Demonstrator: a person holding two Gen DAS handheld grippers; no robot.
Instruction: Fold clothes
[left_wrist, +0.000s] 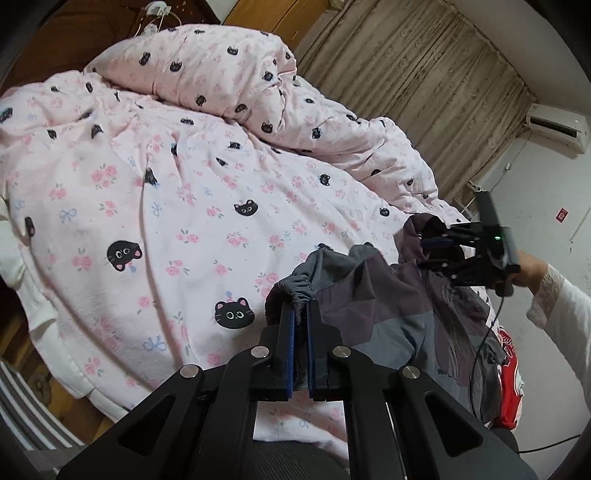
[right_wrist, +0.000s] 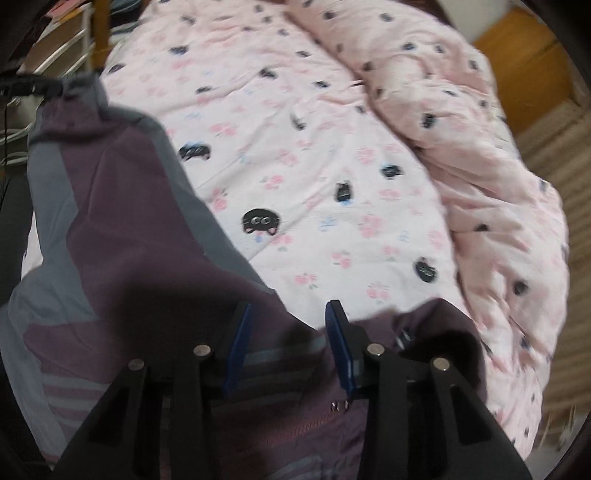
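Observation:
A purple and grey jacket (left_wrist: 373, 295) hangs between my two grippers above the bed. My left gripper (left_wrist: 301, 310) is shut on its grey elastic cuff (left_wrist: 295, 290). In the left wrist view my right gripper (left_wrist: 430, 245) sits at the far right, against a purple fold of the jacket. In the right wrist view the jacket (right_wrist: 122, 206) fills the lower left, and my right gripper (right_wrist: 288, 314) has its blue pads (right_wrist: 236, 350) spread apart with jacket fabric lying between and over them. My left gripper (right_wrist: 55, 86) shows at the far upper left, holding the cuff.
A pink quilt with black cat faces (left_wrist: 177, 206) covers the bed, bunched into a ridge at the back (left_wrist: 221, 66). A red and white garment (left_wrist: 511, 373) lies at the bed's right edge. Curtains (left_wrist: 424, 74) and an air conditioner (left_wrist: 557, 125) are on the far wall.

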